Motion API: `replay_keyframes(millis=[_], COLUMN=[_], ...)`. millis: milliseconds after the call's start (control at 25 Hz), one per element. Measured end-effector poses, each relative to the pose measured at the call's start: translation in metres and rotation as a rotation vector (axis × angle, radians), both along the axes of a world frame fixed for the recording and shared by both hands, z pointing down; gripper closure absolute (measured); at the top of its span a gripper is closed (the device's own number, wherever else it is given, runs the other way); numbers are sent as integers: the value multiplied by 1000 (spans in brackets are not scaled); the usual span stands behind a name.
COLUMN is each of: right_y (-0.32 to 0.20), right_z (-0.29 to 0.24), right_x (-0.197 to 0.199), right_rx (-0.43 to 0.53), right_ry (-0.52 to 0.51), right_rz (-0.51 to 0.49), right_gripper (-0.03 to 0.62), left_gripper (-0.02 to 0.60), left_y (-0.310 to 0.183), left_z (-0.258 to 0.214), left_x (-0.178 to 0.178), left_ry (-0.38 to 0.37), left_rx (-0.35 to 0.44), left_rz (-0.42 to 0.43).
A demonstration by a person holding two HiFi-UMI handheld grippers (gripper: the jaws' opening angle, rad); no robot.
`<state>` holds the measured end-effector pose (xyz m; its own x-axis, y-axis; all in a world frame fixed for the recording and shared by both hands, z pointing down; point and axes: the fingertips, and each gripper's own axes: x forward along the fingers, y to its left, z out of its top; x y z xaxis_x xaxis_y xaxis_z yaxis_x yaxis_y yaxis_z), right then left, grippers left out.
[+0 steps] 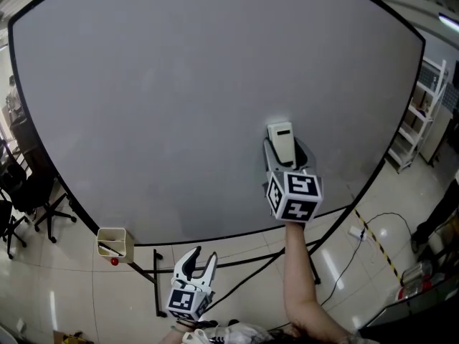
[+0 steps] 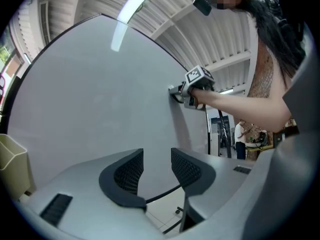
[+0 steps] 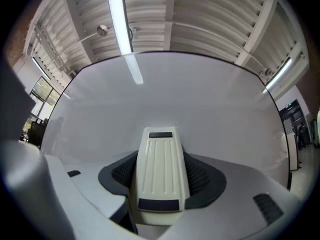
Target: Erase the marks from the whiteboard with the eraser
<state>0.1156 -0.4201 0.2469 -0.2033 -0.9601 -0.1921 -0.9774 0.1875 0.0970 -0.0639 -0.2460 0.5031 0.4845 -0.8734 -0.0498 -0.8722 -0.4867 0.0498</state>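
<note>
The big whiteboard [image 1: 179, 106] fills the head view, and I see no marks on it in any view. A cream eraser [image 1: 281, 142] rests against its lower right part, with my right gripper [image 1: 284, 153] shut on it. In the right gripper view the eraser [image 3: 160, 171] sits between the dark pads, its front end at the whiteboard [image 3: 200, 99]. My left gripper [image 1: 199, 264] hangs below the board's bottom edge, open and holding nothing. The left gripper view shows its pads [image 2: 131, 171] apart, with the right gripper [image 2: 192, 86] and the arm against the whiteboard [image 2: 90, 99].
A small cream tray [image 1: 113, 244] with a marker hangs at the board's lower left corner. Black stand legs [image 1: 158, 285] run under the board. Office chairs [image 1: 29, 199] stand at the left, a white shelf rack [image 1: 419, 113] at the right, and a cable [image 1: 358, 242] lies on the floor.
</note>
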Motion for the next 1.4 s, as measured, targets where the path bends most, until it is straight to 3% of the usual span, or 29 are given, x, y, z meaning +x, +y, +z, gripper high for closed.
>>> replay_keyframes(millis=[120, 240, 360, 440, 560, 640, 800, 880, 1000, 1080, 1280, 1400], right_y=[-2, 2, 4, 0, -6, -5, -3, -6, -10, -10, -6, -6], right_z=[-54, 26, 99, 60, -44, -27, 101, 84, 1, -23, 59, 34], right_x=[15, 7, 2, 11, 30, 27, 1, 1, 12, 17, 3, 11], right_rx=[67, -51, -176, -128, 19, -12, -226, -206, -100, -66, -205, -166], right_ry=[-65, -87, -26, 11, -30, -58, -16, 18, -17, -37, 7, 58], right_rz=[-14, -34, -17, -3, 0, -28, -61, -61, -73, -71, -75, -39], right_gripper=[319, 318, 319, 322, 321, 319, 319, 322, 325, 322, 321, 322], left_gripper=[428, 429, 428, 428, 428, 428, 428, 428, 428, 429, 428, 428], left_y=[-3, -3, -1, -1, -4, -4, -2, -2, -4, -6, -8, -8], left_z=[-1, -6, -4, 0, -2, -7, 2, 5, 3, -1, 7, 9], left_x=[6, 13, 14, 13, 16, 23, 21, 18, 15, 18, 18, 16], left_ry=[1, -5, -7, -1, 23, 34, -8, 3, 26, 45, 5, 8], left_rx=[3, 17, 10, -3, -18, -12, -7, -19, -34, -42, -26, -28], left_rz=[12, 28, 35, 27, 18, 23, 38, 27, 7, 0, 19, 17])
